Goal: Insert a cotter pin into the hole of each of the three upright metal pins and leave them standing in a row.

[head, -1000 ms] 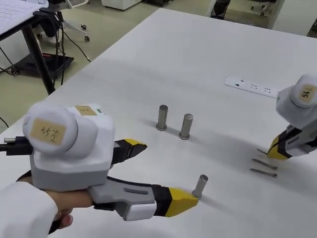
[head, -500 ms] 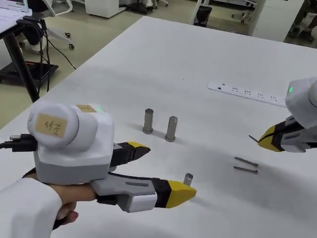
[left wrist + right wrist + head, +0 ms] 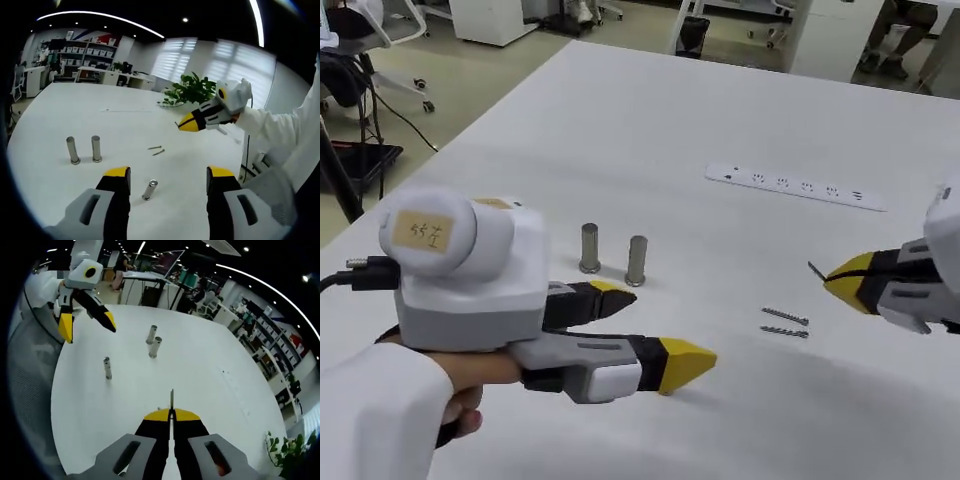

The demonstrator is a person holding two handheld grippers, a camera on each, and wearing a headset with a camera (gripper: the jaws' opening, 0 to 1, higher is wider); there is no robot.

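On the desk, the first upright pin stands just left of the second upright pin. The third upright pin stands nearer me, apart from them and ahead of the gap in my left gripper. Right of the pins, two loose cotter pins lie side by side, with my right gripper beyond them. A third cotter pin juts from its tips, and a power strip lies farther back.
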